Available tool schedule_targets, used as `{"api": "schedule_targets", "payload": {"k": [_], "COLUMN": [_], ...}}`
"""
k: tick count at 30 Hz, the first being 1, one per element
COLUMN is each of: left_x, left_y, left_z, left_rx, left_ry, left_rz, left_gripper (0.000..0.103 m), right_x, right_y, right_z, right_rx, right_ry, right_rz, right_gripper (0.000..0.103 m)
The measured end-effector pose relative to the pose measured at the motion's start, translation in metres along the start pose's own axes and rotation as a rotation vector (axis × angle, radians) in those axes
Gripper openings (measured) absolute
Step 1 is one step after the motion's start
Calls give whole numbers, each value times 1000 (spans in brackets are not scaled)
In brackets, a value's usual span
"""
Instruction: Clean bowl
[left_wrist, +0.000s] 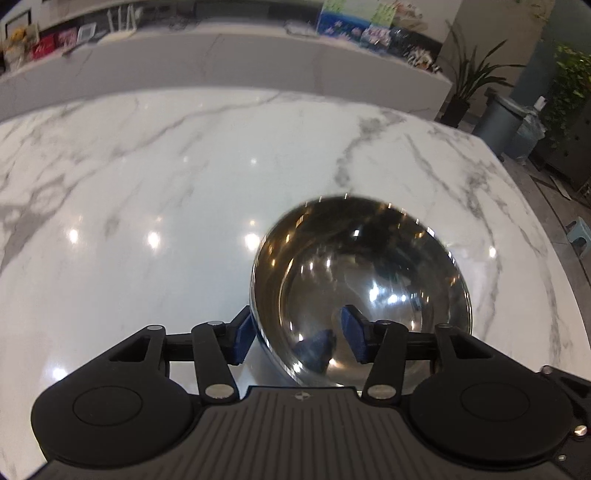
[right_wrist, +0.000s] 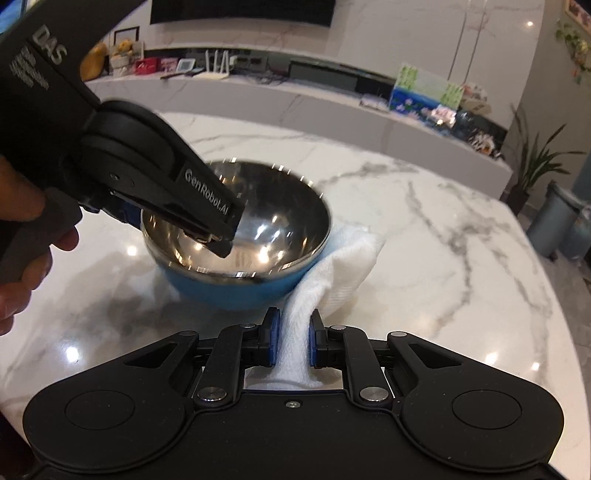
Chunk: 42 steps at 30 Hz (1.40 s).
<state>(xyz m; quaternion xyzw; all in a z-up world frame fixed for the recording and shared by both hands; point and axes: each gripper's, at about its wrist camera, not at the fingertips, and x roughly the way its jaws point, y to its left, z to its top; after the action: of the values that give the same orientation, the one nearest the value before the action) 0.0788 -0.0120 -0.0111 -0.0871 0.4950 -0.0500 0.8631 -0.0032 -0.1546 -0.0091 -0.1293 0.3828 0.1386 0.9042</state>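
We have the bowl (right_wrist: 236, 236) sitting near the middle of the marble table (left_wrist: 147, 177). Our left gripper (left_wrist: 299, 338) straddles its near rim, jaws apart, not pinching. Our right gripper (right_wrist: 291, 341) is clamped on the white cloth (right_wrist: 332, 266), pressed against the bowl's blue outside. We judge the wiping underway; the steel inside looks shiny.

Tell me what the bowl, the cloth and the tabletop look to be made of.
Bowl: polished metal inside, likely stainless steel, given its mirror reflections; matte blue outside, plastic or a coating, unclear which.
Cloth: white woven fabric, probably cotton towelling, with a ribbed weave and soft folds.
Tabletop: glossy white with grey veins, marble or a look-alike.
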Motion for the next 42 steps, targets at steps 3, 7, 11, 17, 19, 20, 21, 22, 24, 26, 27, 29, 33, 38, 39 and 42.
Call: {"api": "schedule_targets", "payload": {"k": [3,7,11,17,19,20,21,22,24,26,27,29,33,38,39,42], "left_x": [-3,-10,-16,-22,-21,-21,-20,-20,-18,-17,-16,-16,-15,-16,-16,-12], "left_y": [6,14,19,19,17,16,16,15,13,12,11,10,7,8,7,7], "left_z": [-3,-5,-1,2,3,4,4,5,7,8,9,9,9,7,6,1], "left_rx": [-13,-44,-77,-78,-77,-74,-71,-69,-62,-59,-54,-51,-34,-25,-18,-12], "left_ry": [10,-2,-17,-32,-30,-32,-34,-35,-38,-41,-42,-44,-48,-56,-56,-33], "left_rz": [10,-2,-47,-36,-32,-29,-26,-24,-19,-15,-10,-7,4,6,11,12], "left_gripper": [56,56,33,19,18,18,18,17,17,16,15,15,15,15,15,17], "right_x": [5,9,10,9,8,7,6,5,1,-3,-6,-11,-12,-9,-8,-5], "right_y": [3,2,1,-1,-1,-1,-2,-2,-4,-5,-7,-9,-8,-2,-1,2], "right_z": [-1,-1,-1,0,0,0,0,1,1,3,3,4,3,0,0,-2], "right_rx": [-9,-2,2,9,12,12,12,11,12,14,17,17,6,-2,-1,-3], "right_ry": [17,26,30,26,19,16,10,3,-19,-44,-61,-79,-76,-34,-27,-9], "right_rz": [5,10,12,11,6,3,-1,-7,-26,-46,-58,-69,-65,-34,-27,-7], "right_gripper": [13,13,13,13,13,13,13,13,13,13,13,13,13,13,13,13]}}
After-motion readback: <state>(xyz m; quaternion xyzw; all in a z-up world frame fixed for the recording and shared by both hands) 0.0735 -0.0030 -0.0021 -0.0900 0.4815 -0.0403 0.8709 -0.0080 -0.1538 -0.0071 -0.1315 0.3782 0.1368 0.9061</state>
